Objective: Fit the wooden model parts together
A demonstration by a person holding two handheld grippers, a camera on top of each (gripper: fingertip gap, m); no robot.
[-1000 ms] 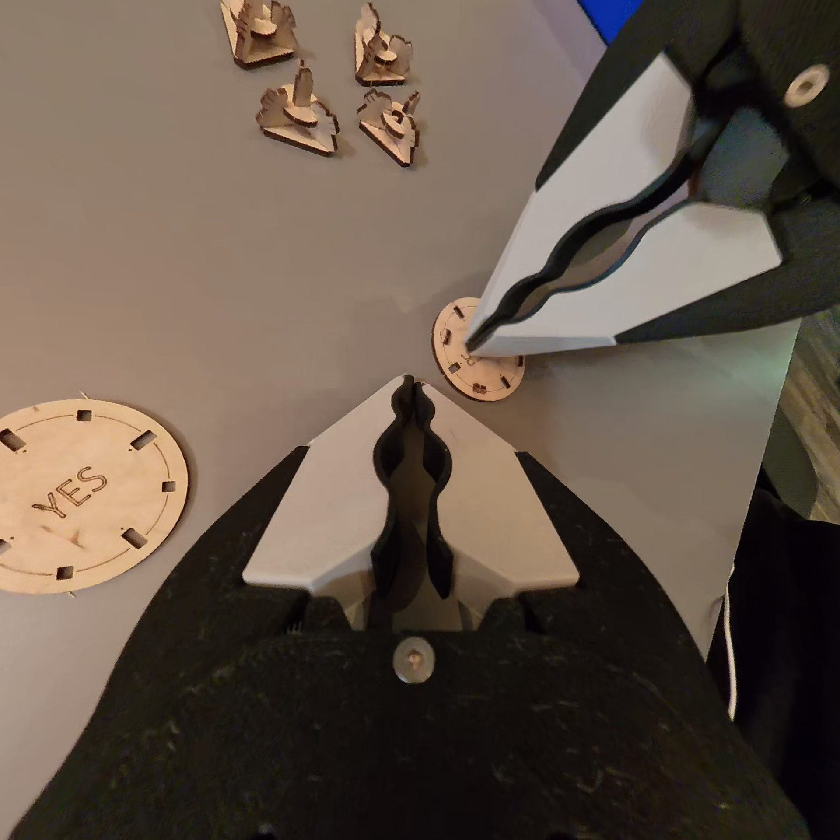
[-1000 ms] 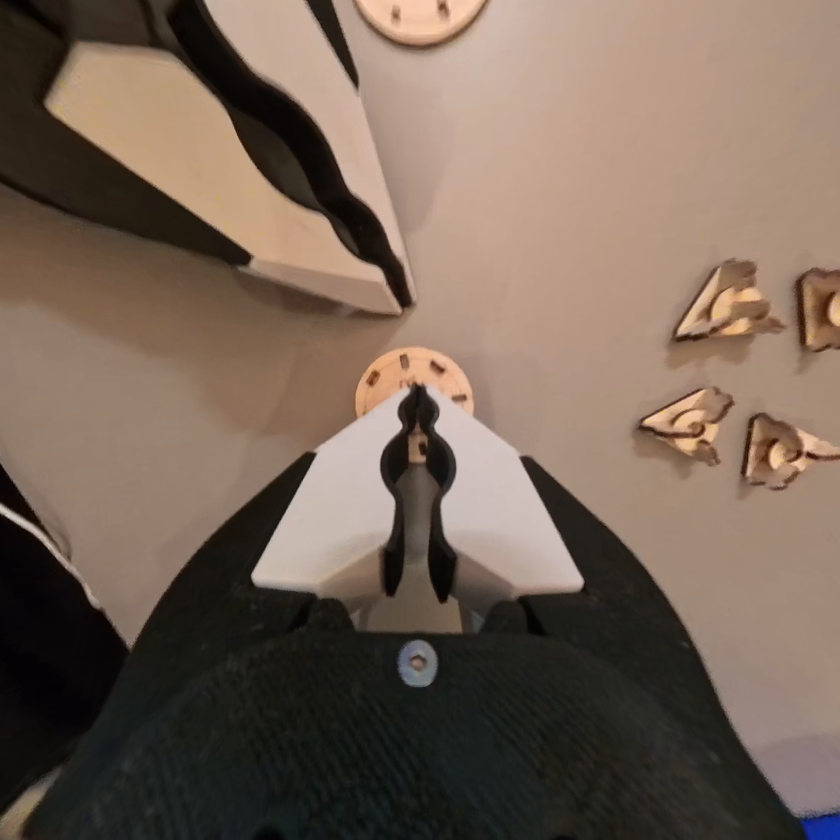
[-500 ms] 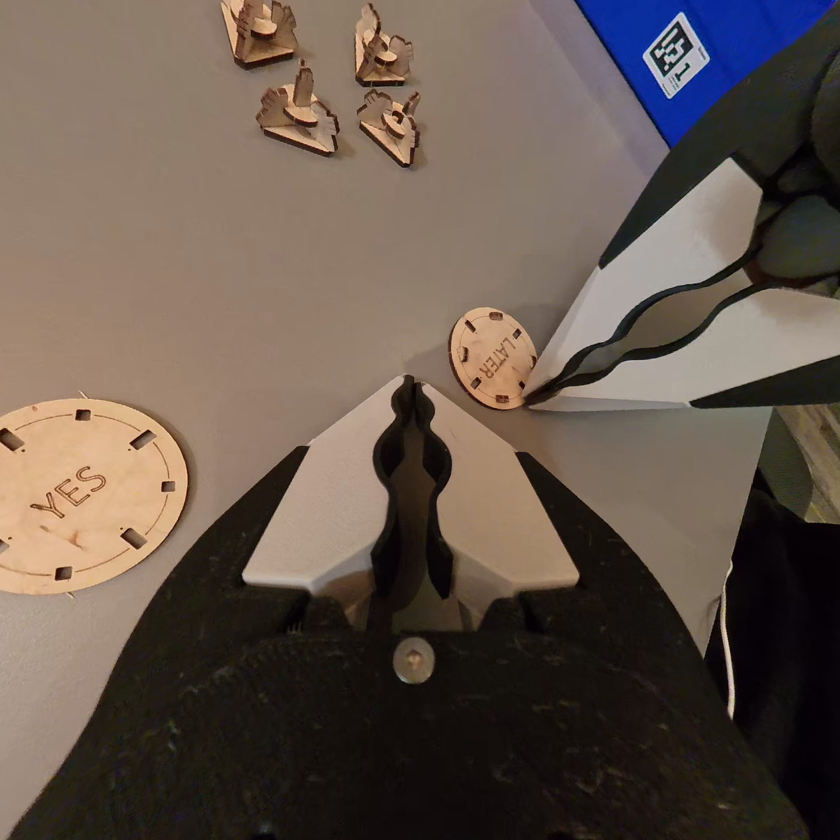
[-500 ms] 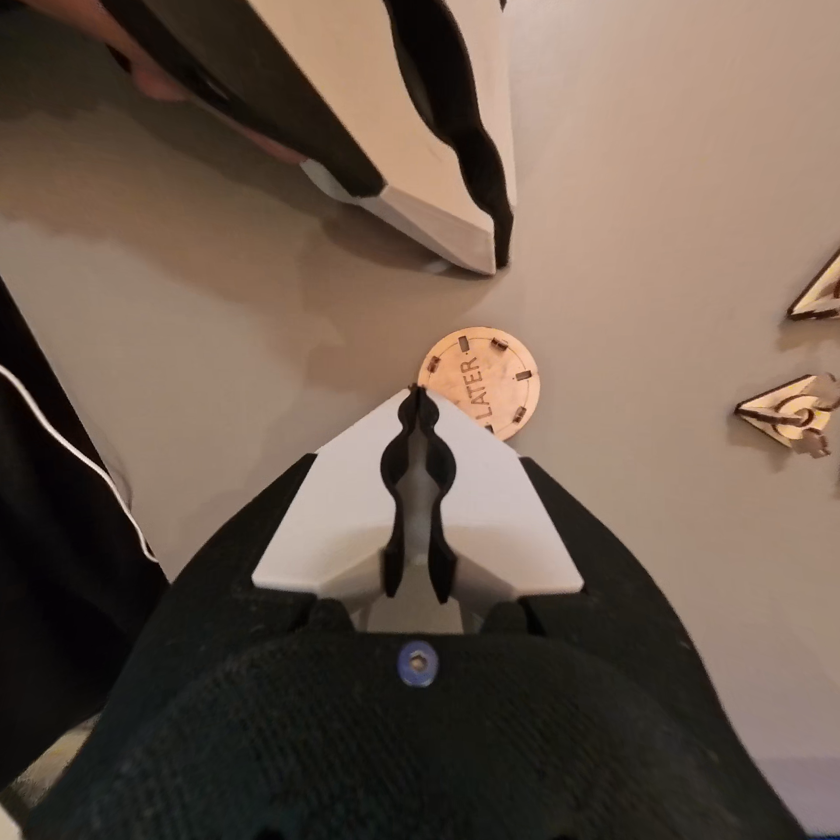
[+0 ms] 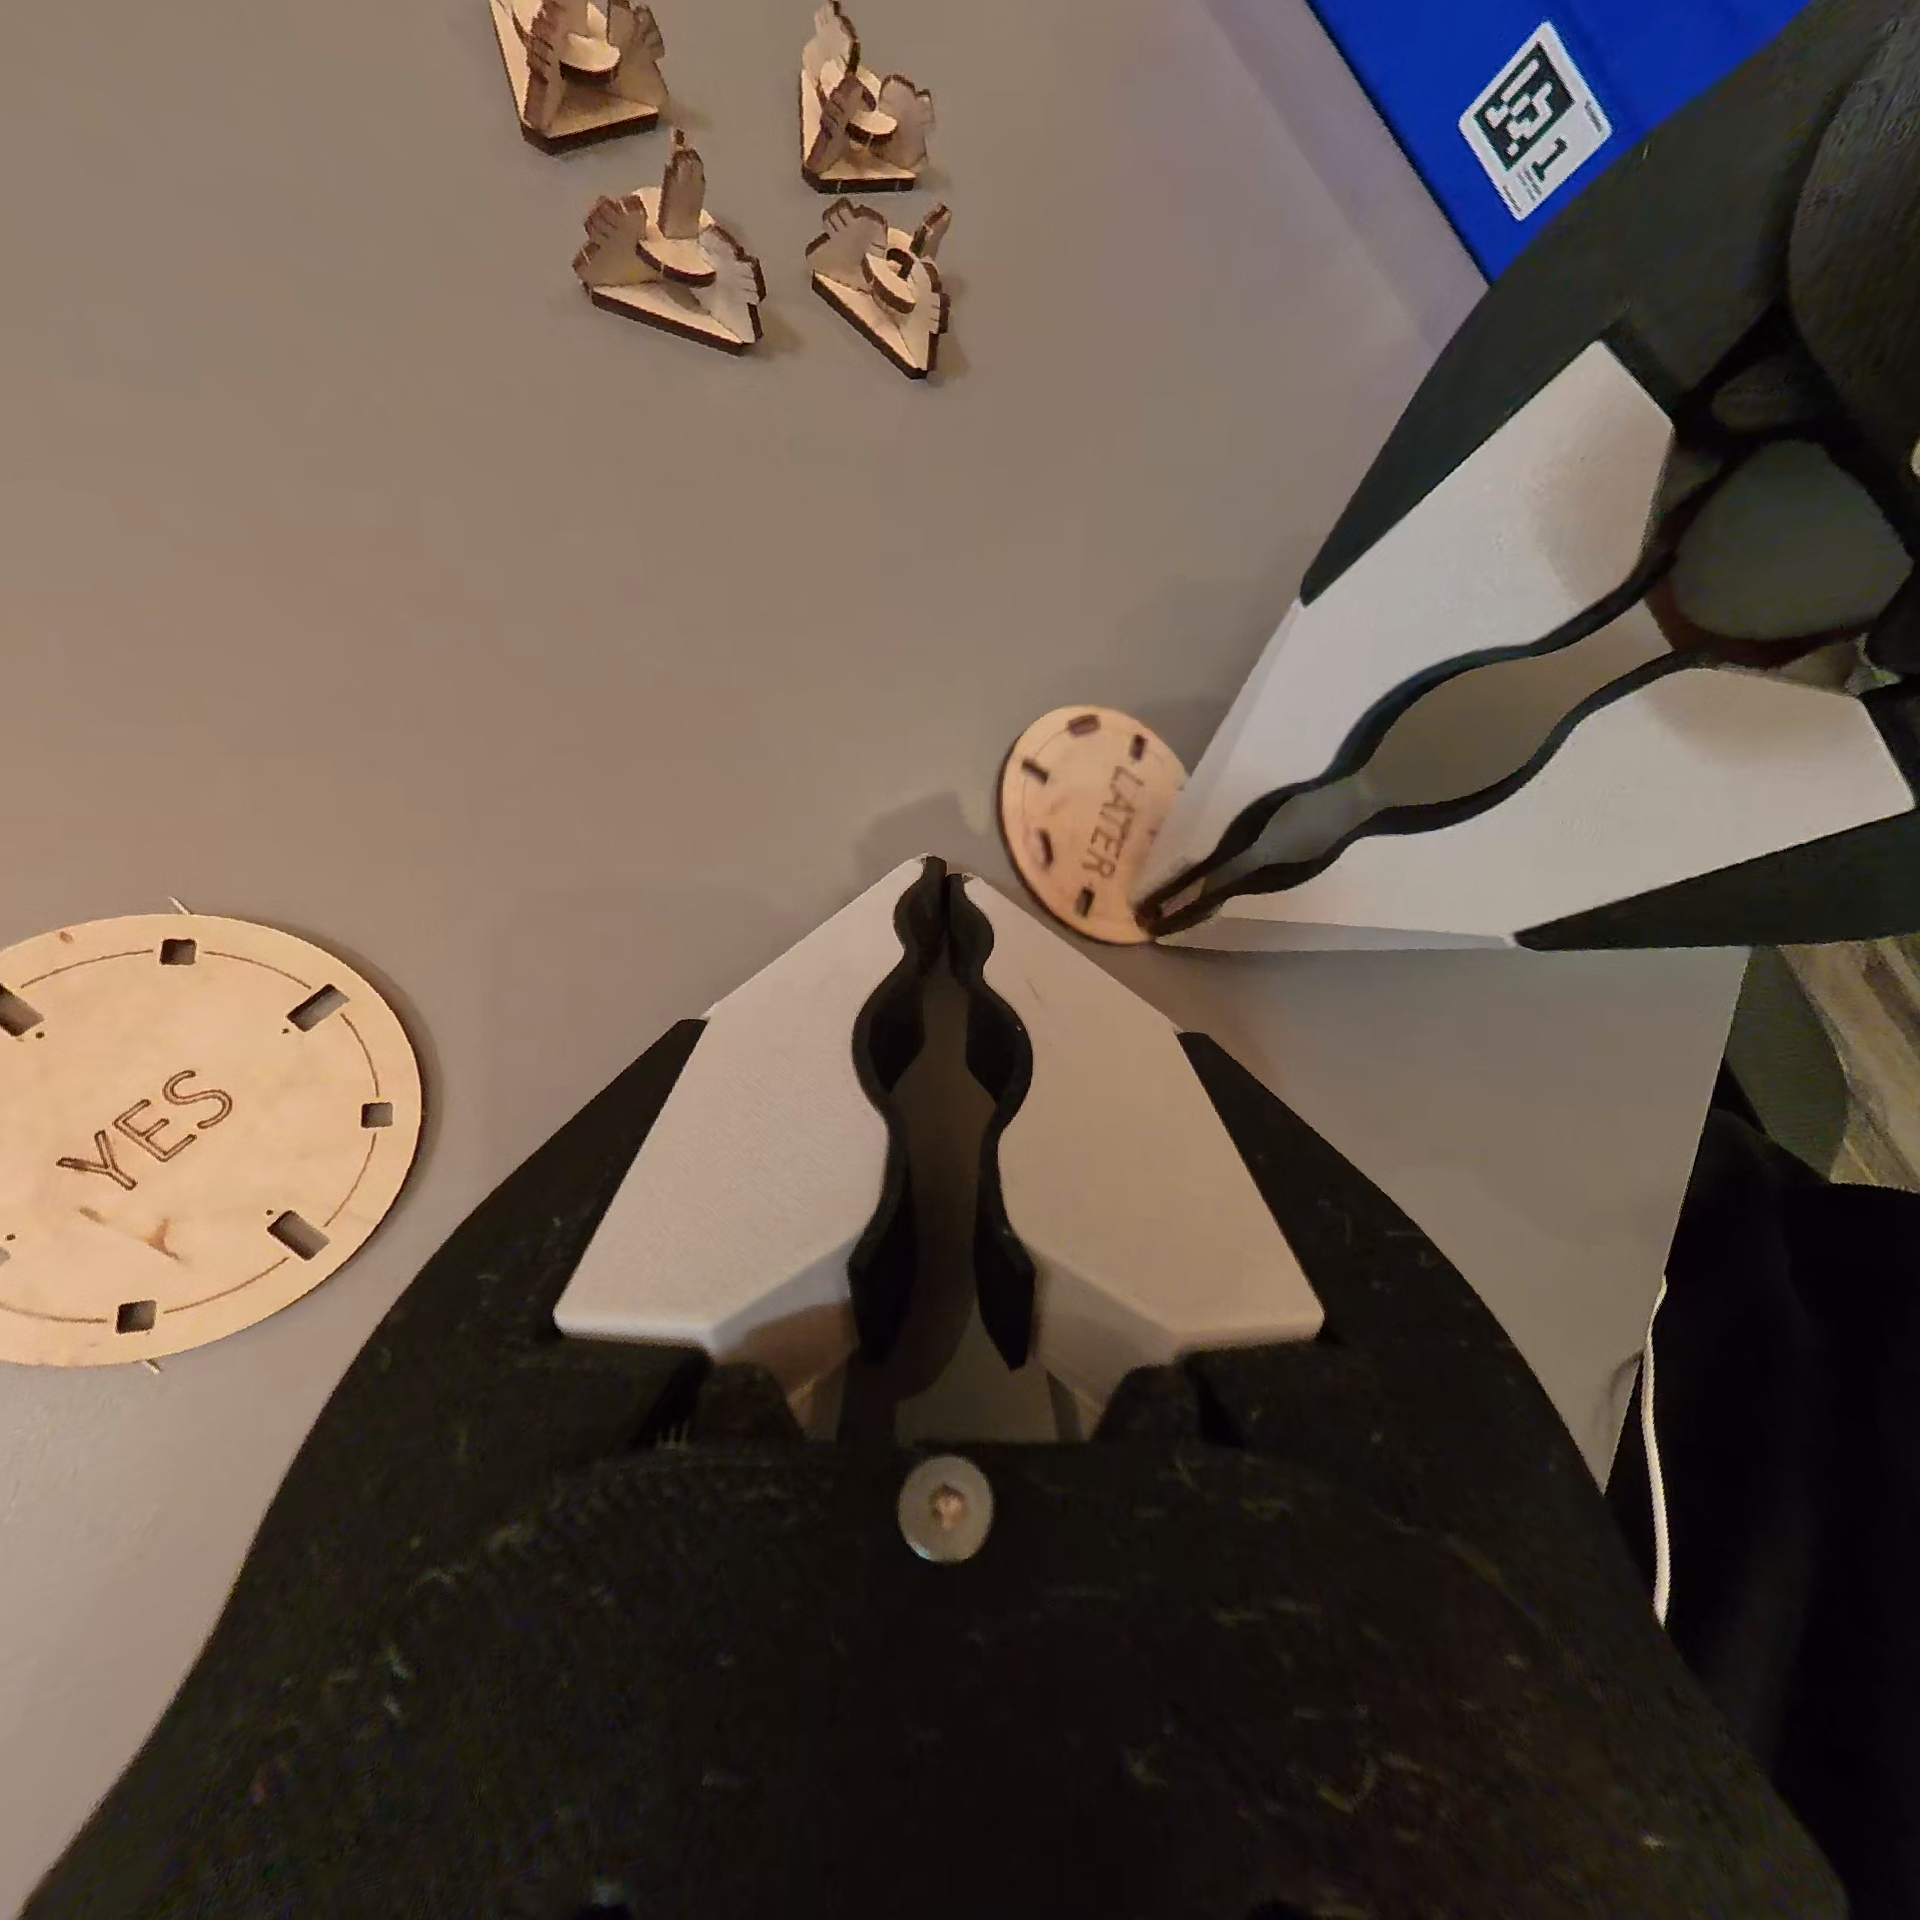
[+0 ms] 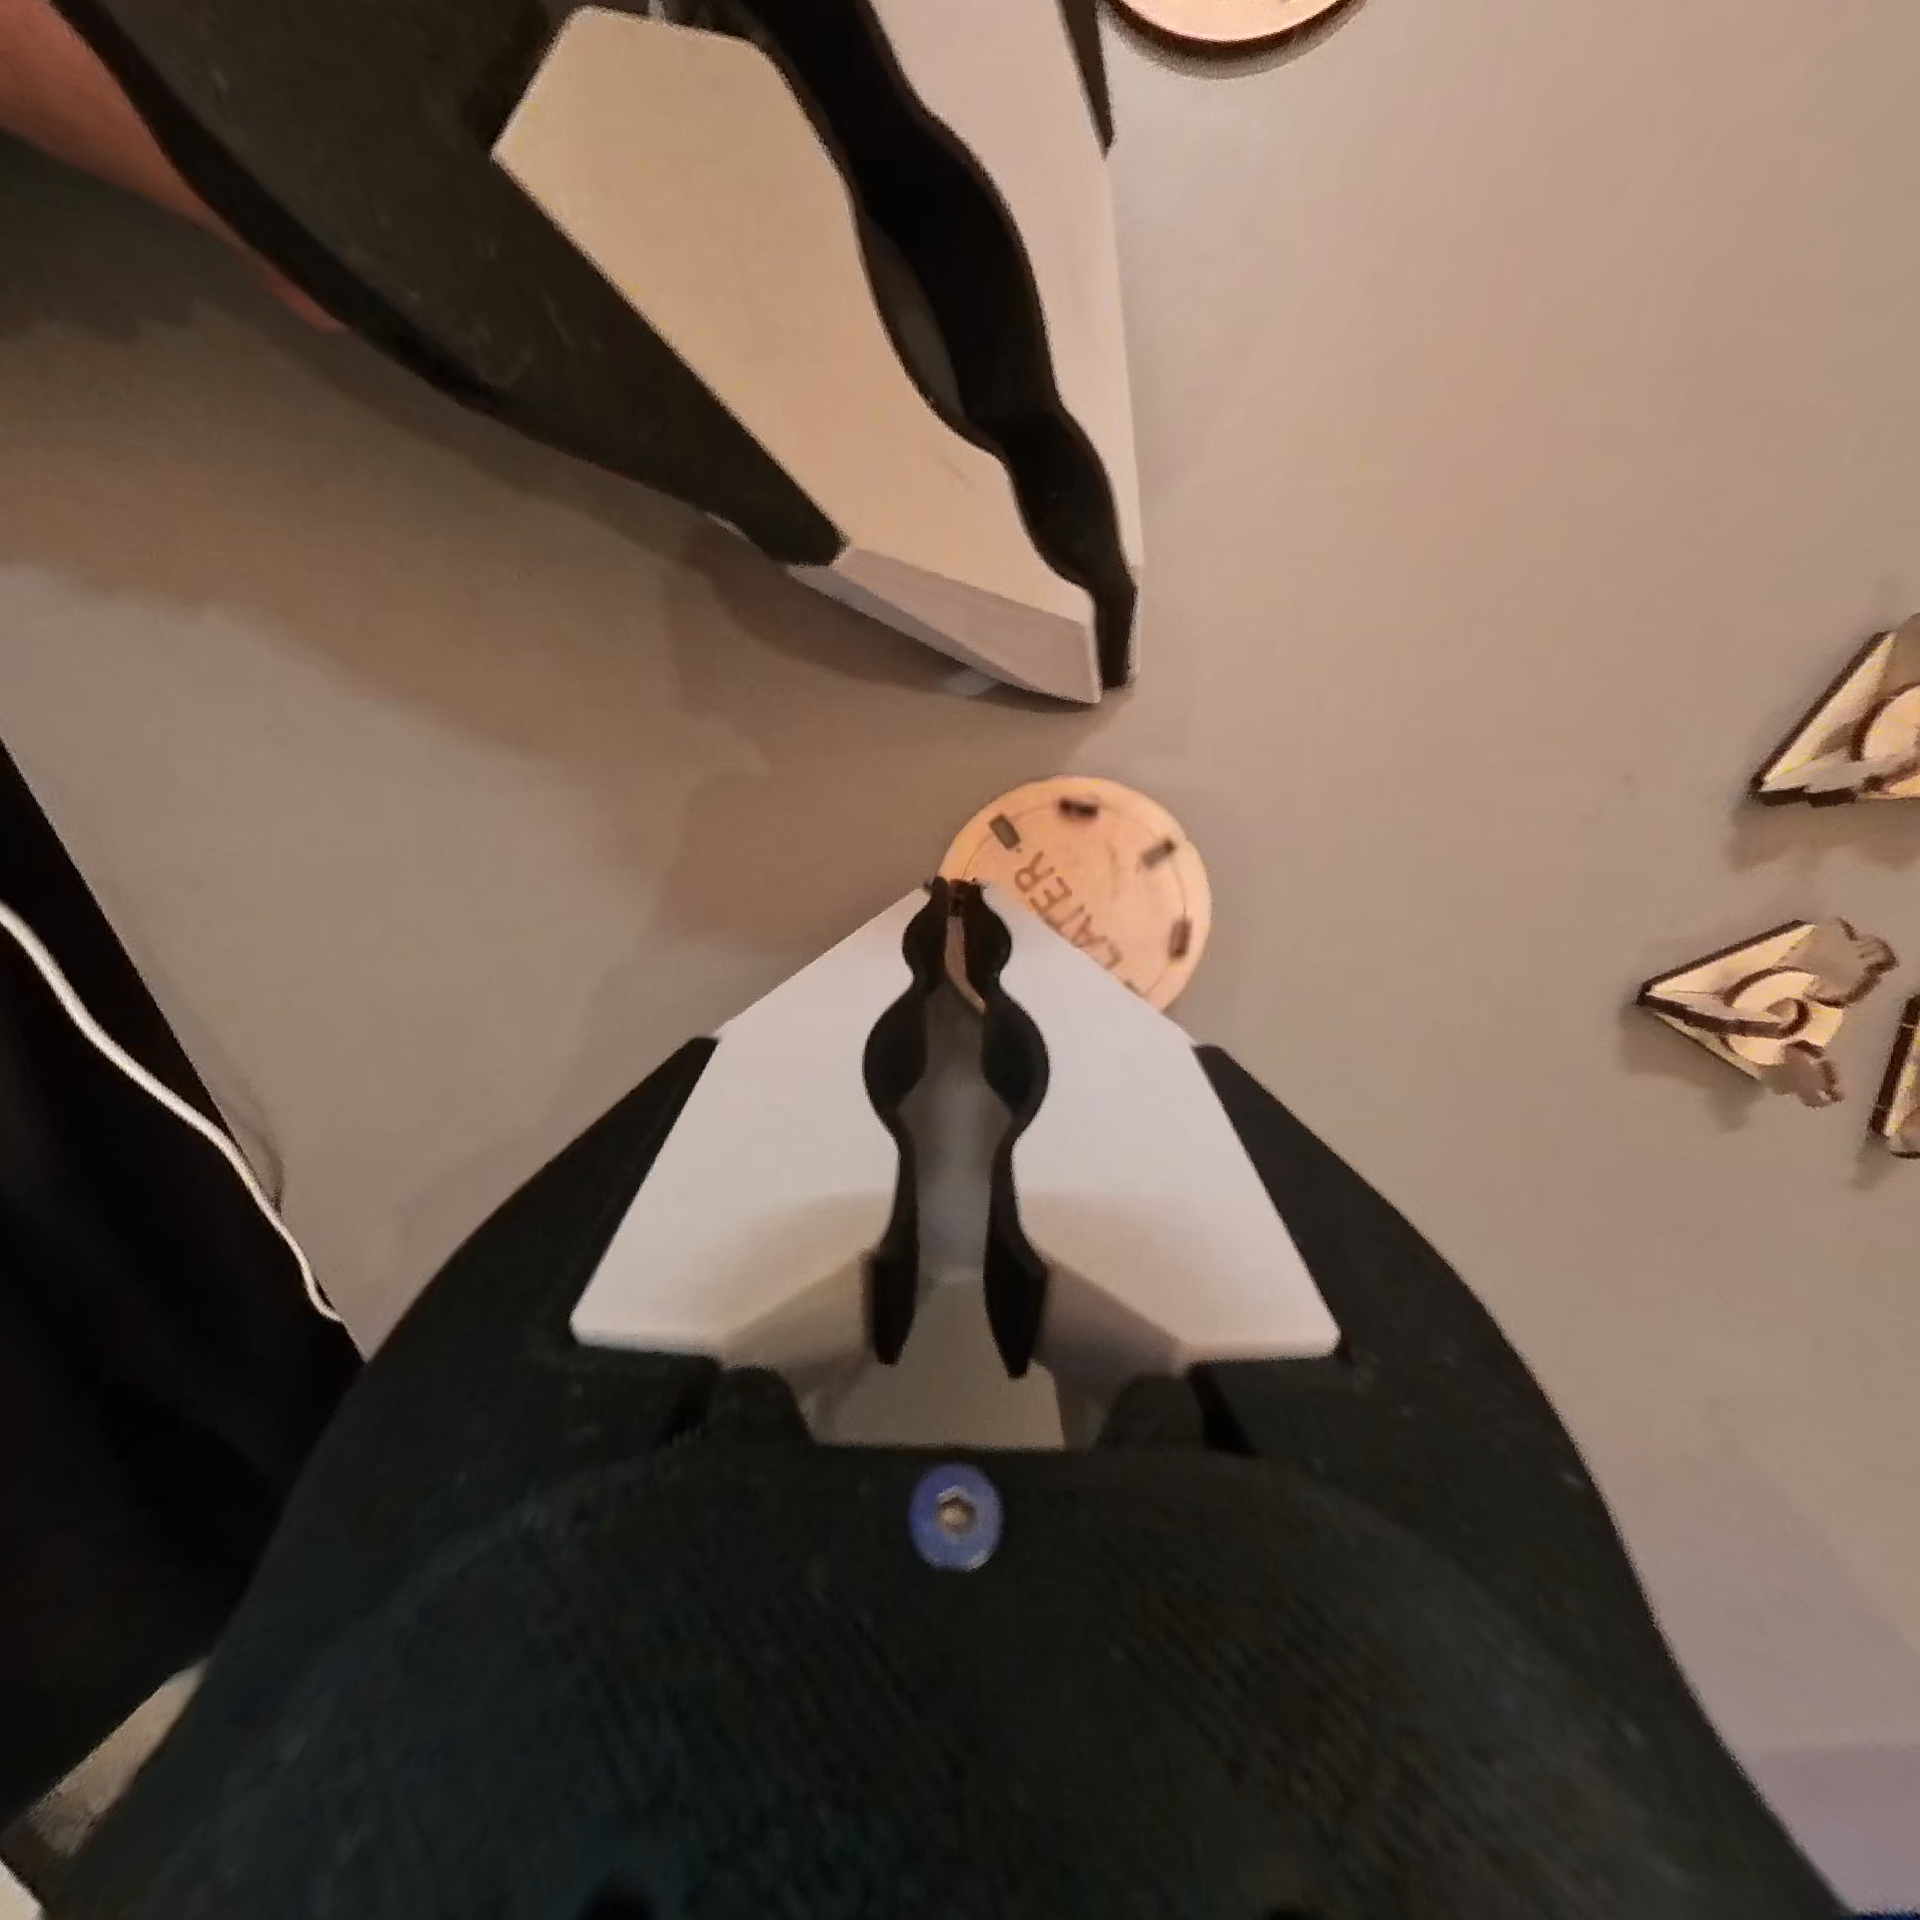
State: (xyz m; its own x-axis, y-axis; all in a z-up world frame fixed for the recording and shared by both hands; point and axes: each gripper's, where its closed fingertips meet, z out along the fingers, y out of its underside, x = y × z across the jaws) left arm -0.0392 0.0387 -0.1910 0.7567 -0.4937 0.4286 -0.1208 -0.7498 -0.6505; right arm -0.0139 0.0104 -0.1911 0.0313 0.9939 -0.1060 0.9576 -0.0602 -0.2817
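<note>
Table point(image 5: 416, 623): grey, edge near.
My right gripper point(image 5: 1174, 914): closed, tips touching disc point(image 5: 1081, 821) rim.
My left gripper point(image 5: 940, 883): closed, empty.
Risk: disc skids off, I'd judge.

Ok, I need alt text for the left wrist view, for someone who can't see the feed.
The left gripper, shut and holding nothing, hovers over a grey table; just ahead to its right, the right gripper's closed tips meet the edge of a small engraved wooden disc. A larger engraved disc lies left, four small wooden assemblies farther off.
</note>
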